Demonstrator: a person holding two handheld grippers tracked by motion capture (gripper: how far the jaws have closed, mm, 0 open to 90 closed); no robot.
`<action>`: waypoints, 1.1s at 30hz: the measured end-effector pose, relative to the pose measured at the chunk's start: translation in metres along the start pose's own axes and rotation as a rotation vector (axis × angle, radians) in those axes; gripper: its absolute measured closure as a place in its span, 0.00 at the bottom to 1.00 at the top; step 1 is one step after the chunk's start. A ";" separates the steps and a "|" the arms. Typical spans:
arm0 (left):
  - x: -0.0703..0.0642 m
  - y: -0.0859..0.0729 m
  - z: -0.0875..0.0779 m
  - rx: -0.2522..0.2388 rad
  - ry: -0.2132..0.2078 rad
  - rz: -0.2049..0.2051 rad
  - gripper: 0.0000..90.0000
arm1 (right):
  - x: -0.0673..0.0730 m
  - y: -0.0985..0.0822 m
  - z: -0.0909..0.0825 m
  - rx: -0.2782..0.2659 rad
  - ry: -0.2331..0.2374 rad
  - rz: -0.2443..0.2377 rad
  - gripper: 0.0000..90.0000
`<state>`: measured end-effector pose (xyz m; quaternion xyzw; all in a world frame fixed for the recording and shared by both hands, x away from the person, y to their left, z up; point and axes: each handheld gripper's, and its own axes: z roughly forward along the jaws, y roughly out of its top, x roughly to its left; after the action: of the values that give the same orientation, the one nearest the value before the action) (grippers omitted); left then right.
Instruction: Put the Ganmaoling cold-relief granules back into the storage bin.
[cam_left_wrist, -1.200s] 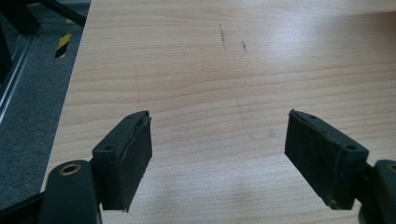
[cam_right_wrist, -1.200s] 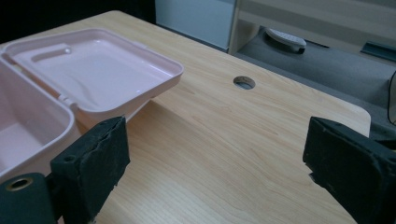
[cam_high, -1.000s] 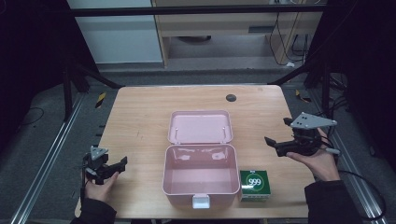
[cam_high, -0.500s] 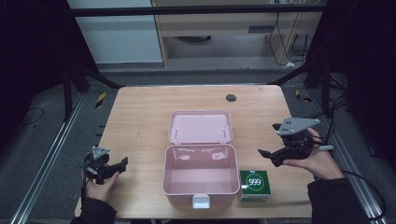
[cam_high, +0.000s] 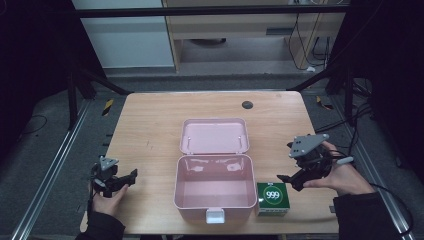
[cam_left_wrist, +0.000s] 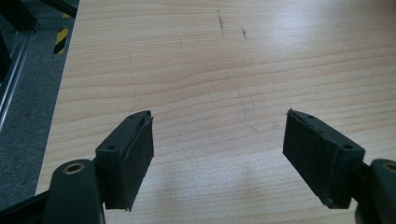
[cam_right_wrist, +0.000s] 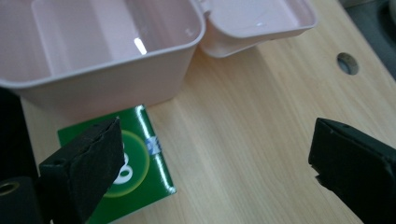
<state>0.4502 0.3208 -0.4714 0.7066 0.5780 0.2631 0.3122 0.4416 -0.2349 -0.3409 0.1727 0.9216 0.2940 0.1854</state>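
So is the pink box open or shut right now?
Open: the pink box has its lid flipped back flat on the table, and its inside looks empty.

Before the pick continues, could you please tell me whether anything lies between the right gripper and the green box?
Nothing visible does: only bare table separates the open right gripper from the green box beside the pink case.

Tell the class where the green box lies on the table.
In the high view the green box lies flat near the table's front edge, right beside the open pink case, with the right gripper open just to its right.
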 end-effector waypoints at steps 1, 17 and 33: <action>0.000 0.000 0.000 0.001 0.000 0.001 0.26 | 0.002 0.000 0.001 0.014 0.010 -0.013 0.04; -0.001 0.000 0.001 0.009 0.002 0.009 0.26 | 0.023 0.002 0.019 0.182 0.152 -0.134 0.04; -0.001 0.000 0.002 0.013 0.002 0.014 0.27 | 0.035 -0.004 0.040 0.277 0.209 -0.184 0.02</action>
<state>0.4513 0.3197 -0.4723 0.7122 0.5750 0.2624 0.3053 0.4282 -0.2034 -0.3823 0.0803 0.9794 0.1625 0.0892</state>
